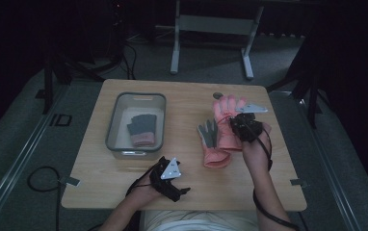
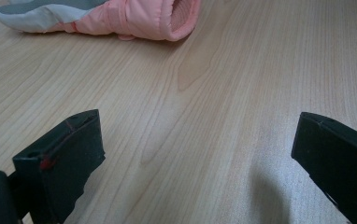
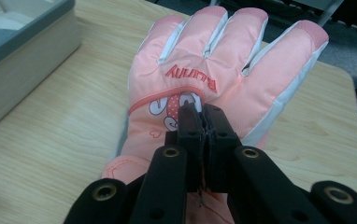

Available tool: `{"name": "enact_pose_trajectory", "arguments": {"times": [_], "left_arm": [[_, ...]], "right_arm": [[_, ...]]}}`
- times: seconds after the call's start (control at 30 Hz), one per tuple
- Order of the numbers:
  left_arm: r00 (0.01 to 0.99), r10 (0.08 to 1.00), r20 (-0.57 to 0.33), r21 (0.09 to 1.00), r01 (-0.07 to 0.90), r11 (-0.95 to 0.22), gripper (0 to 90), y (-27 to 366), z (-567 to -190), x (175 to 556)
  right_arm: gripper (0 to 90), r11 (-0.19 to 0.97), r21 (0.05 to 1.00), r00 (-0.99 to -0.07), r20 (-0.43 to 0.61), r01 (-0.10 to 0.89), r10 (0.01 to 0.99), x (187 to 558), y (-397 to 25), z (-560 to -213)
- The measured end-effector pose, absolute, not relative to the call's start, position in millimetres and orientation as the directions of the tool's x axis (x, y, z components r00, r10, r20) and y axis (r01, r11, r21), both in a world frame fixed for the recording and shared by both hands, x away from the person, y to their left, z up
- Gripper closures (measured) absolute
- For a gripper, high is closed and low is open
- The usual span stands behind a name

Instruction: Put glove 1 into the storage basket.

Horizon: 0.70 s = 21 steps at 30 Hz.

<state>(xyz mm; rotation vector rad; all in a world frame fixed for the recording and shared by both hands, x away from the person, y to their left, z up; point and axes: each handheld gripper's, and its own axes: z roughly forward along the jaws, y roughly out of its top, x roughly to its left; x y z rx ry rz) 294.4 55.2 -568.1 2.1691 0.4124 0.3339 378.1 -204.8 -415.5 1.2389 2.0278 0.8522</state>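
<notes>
Right gripper point(image 3: 203, 122): jaws pinched on pink glove point(image 3: 223, 79), frame centre. Left gripper point(image 1: 172, 185): jaws spread, lower centre of table point(image 1: 100, 168); second glove point(image 2: 120, 16) upper left.

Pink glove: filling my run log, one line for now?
right hand-held gripper shut on pink glove | left hand-held gripper open over table | bin holds glove

pink glove point(image 3: 223, 88) cuff: behind jaws | grey bin point(image 3: 22, 51): cropped
</notes>
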Motion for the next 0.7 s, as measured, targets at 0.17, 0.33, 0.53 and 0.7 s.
{"name": "enact_pose_trajectory", "arguments": {"times": [0.17,0.33,0.53,0.7], "left_arm": [[0.91,0.406,0.087,0.813,0.17,-0.557,2.0,55,-568,294],[0.912,0.399,0.092,0.808,0.166,-0.566,2.0,55,-568,294],[0.912,0.401,0.091,0.808,0.168,-0.565,2.0,56,-568,295],[0.913,0.398,0.09,0.808,0.166,-0.565,2.0,55,-568,294]], "right_arm": [[87.1,0.359,0.763,-0.395,-0.148,0.538,0.907,377,-191,-428],[87.1,0.358,0.744,-0.405,-0.128,0.565,0.905,380,-181,-443],[87.0,0.362,0.719,-0.403,-0.124,0.593,0.907,386,-179,-459],[86.9,0.353,0.695,-0.394,-0.109,0.626,0.913,393,-180,-475]]}}
